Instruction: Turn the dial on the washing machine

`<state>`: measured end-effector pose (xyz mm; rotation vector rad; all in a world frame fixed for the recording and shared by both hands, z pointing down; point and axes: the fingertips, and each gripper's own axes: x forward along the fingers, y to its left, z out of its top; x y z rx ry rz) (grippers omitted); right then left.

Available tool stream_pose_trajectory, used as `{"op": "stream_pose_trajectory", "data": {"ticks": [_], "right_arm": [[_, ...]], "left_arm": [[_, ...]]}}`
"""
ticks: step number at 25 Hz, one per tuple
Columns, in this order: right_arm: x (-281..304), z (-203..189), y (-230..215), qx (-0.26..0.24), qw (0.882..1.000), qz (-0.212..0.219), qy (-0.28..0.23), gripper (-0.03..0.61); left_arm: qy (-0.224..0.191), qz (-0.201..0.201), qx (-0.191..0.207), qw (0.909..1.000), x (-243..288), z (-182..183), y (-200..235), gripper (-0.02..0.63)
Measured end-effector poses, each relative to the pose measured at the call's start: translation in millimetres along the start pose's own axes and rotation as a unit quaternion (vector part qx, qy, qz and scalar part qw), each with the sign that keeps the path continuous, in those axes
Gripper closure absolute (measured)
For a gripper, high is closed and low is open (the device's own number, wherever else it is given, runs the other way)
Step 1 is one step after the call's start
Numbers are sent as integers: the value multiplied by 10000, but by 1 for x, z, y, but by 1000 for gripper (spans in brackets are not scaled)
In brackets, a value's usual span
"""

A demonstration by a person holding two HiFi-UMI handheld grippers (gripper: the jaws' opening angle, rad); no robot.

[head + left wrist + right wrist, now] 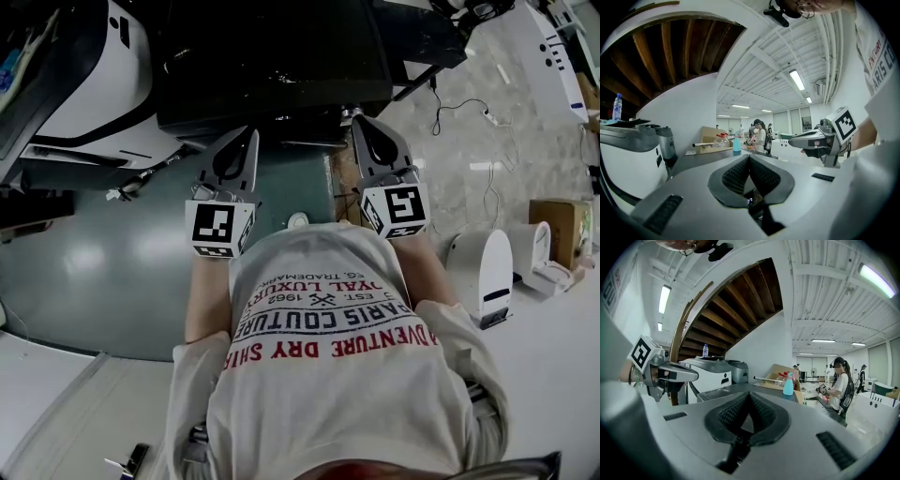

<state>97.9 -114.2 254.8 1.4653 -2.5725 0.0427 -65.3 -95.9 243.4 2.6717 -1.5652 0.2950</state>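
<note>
I hold both grippers side by side at chest height, pointing away from me. In the head view the left gripper (251,133) and the right gripper (360,122) reach toward a black-topped machine (272,66). The left gripper (749,157) is shut, its dark pads meeting with nothing between them. The right gripper (749,394) is shut and empty too. Each gripper view shows the other: the right gripper (820,138) and the left gripper (670,373). A white machine with dark panels (712,369) stands ahead beside a dark flat top (705,157). I cannot make out a dial in any view.
A blue spray bottle (788,385) and a cardboard box (776,373) sit on the dark top. A person (839,385) stands at a bench beyond. A wooden stair underside (726,310) hangs overhead. Cables (469,112) and white devices (492,272) lie on the floor at right.
</note>
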Motion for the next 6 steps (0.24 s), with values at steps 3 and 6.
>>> {"op": "stream_pose_trajectory", "data": {"ticks": [3, 6], "right_arm": [[2, 3, 1, 42, 10000, 17, -75, 551], [4, 5, 2, 104, 9999, 12, -130, 551]], "left_arm": [[-5, 47, -7, 10000, -2, 1, 3, 598], [-1, 50, -2, 10000, -2, 2, 5, 598]]}}
